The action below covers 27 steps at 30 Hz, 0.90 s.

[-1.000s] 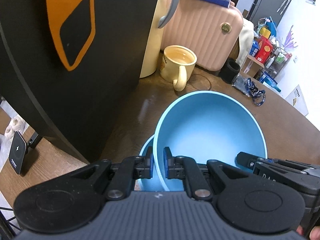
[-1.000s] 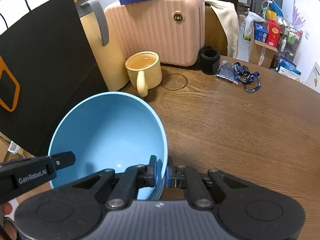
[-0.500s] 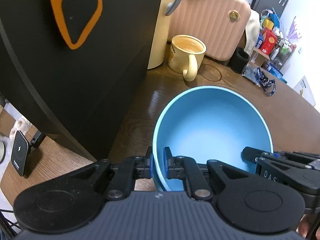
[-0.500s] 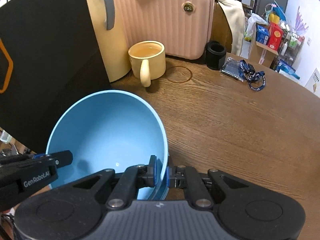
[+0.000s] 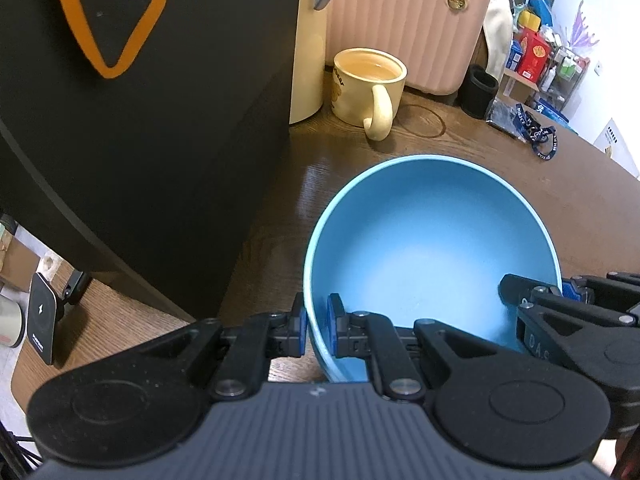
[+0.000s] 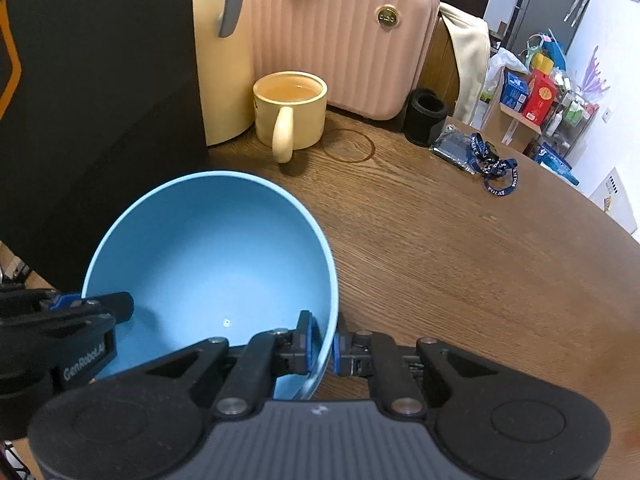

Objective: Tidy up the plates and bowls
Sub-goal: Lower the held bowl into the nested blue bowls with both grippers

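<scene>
Both tongs have carried the bowl forward and lower over the last second; the second blue rim that showed beneath it earlier is gone from sight, and the mug now sits nearer.

Left wrist view: the left tongs [image 5: 317,320] pinch the near-left rim of the bowl [image 5: 432,240], one pad inside, one outside, closed on the wall. The bowl tilts a little, its mouth facing up and toward the camera, over the desk [image 5: 560,184]. The right tongs [image 5: 560,294] enter from the right and clamp the opposite rim. The mug [image 5: 368,92] stands ahead, well apart, beside a black box [image 5: 140,140] and a pink case [image 5: 408,24].

Right wrist view: the right tongs [image 6: 322,344] grip the bowl [image 6: 208,256] at its near-right rim, pads on either side of the wall. The left tongs [image 6: 86,306] hold the far-left edge. Whether the bowl's base touches the desk [image 6: 460,248] cannot be told; it is hidden.

My judgement: the bowl is being moved as a two-handed carry, probably to a set-down spot, and release is not yet due.
</scene>
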{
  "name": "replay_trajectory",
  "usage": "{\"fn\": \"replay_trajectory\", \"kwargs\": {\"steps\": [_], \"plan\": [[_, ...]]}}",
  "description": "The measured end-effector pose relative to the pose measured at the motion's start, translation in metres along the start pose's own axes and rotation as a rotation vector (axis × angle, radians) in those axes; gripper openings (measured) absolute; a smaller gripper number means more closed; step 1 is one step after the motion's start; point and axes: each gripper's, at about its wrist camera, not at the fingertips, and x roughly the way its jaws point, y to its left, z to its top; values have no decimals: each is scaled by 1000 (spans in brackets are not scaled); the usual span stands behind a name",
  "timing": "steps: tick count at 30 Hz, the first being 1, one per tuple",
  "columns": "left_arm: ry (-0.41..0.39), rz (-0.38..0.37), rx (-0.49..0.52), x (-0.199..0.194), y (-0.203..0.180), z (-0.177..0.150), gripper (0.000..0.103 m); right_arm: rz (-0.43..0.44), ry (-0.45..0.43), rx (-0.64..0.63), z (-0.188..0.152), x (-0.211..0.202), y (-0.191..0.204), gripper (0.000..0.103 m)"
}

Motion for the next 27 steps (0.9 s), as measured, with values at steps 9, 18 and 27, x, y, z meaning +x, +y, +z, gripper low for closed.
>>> {"fn": "replay_trajectory", "kwargs": {"steps": [9,18,27], "plan": [[-1,-17,22,0,2,-3,11,-26,8,4,-2,3,4,12],[-24,-28,40,-5,9,-5,33,-3,-11,61,-8,0,-2,23],[-32,-50,55,-8,19,-7,35,20,-37,109,-19,-20,-4,21]]}}
